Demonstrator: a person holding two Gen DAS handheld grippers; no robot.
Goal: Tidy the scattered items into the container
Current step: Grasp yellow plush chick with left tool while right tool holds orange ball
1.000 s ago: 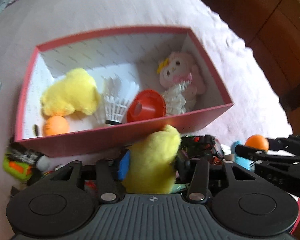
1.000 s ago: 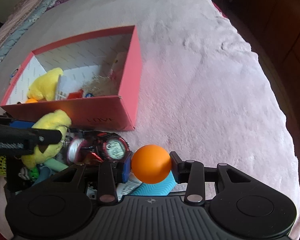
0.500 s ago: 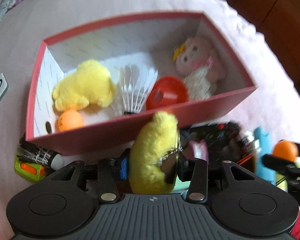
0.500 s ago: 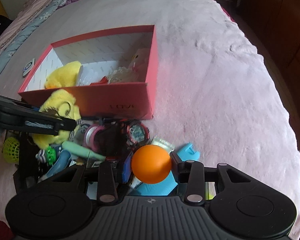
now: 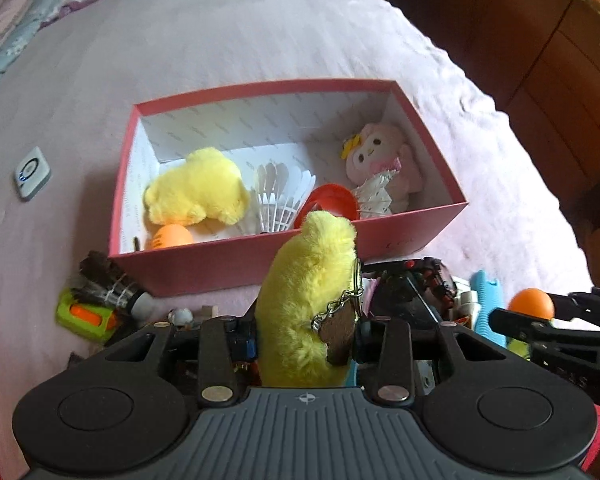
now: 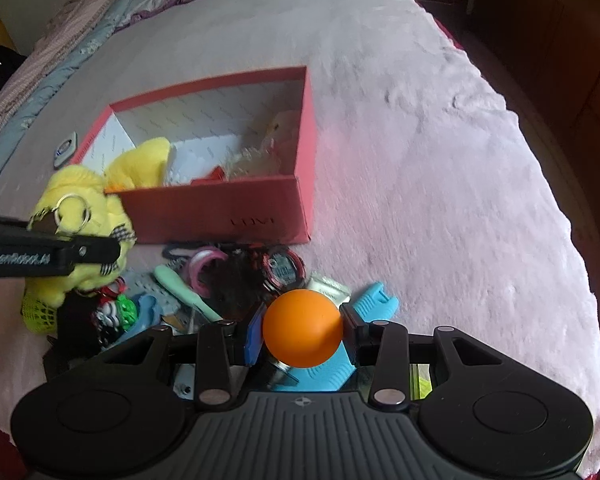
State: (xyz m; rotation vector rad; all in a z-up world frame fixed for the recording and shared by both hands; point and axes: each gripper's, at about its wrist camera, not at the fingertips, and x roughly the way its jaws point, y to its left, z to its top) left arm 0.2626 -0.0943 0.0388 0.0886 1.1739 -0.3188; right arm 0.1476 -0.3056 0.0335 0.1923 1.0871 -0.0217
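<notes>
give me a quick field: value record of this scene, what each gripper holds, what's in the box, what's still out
left gripper: shut on yellow plush keychain
right gripper: shut on orange ball
container: pink box, open, on the bed
in box: yellow plush, shuttlecock, red cup, pink doll, second orange ball
still out: watch, blue comb, dark shuttlecock

1. The bed cover (image 5: 260, 40) is seen as soft, matt, fleecy cloth.
2. The box (image 5: 260, 260) is made of matt red cardboard, lined with white printed paper.
3. The yellow plush toy (image 5: 304, 300) is shown as fluffy fabric, with a shiny metal key ring (image 6: 74, 210).
4. The orange ball (image 6: 302, 328) appears smooth matt plastic.
5. The left tool (image 5: 304, 340) and right tool (image 6: 302, 332) are finished in matt black plastic, ribbed on the body.
</notes>
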